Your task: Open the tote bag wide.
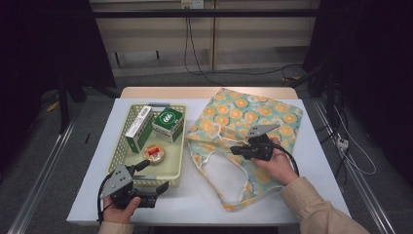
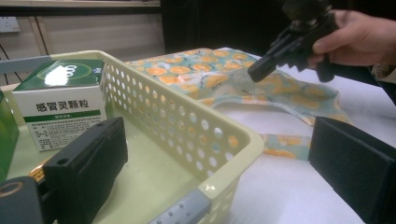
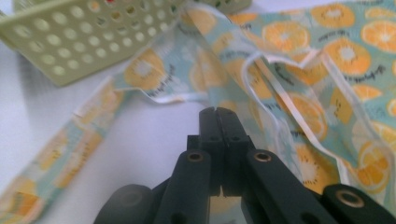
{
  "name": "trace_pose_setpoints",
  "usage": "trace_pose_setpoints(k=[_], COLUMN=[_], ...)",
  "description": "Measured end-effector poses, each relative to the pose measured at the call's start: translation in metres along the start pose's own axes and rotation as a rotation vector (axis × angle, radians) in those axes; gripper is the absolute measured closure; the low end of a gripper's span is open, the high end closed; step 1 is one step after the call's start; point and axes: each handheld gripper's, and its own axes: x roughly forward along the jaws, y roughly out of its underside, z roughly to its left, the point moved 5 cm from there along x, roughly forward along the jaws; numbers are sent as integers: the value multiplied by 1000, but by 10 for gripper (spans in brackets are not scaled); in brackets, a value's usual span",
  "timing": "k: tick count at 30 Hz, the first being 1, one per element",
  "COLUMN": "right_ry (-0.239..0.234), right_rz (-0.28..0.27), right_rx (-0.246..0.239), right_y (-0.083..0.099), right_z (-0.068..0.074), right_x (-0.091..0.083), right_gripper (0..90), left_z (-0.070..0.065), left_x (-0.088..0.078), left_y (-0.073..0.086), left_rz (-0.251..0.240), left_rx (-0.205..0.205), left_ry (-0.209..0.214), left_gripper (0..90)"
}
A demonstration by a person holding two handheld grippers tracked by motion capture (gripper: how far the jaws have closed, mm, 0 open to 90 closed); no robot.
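High view has the right gripper clamped shut, nothing visibly between its jaws, over the orange-print bag, while the left gripper sits wide open at the basket corner.

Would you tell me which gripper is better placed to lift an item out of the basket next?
Left. The left gripper is open at the basket near wall, facing the boxes; the right gripper is shut over the bag.
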Motion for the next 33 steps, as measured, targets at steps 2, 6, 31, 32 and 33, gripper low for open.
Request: trace_pose_setpoints(k=[2, 6, 31, 32, 33], right_ry=[18, 82, 199, 201, 204], right_rz=[20, 50, 86, 87, 87], right_rx=[9, 27, 39, 39, 42], right_y=[7, 19, 31, 31, 30], right_z=[-7, -21, -53, -53, -53], right_x=[6, 15, 19, 19, 19], right_gripper=[880, 750, 696, 714, 748], left_z=[1, 1, 1, 2, 1], left_x=[0, 1, 3, 3, 3], left_y=[0, 0, 2, 2, 2], left_rz=[-3, -2, 5, 7, 7], left_rx=[5, 3, 4, 8, 6], left_ry=[-4, -3, -2, -2, -1], left_gripper=[44, 44, 42, 42, 42])
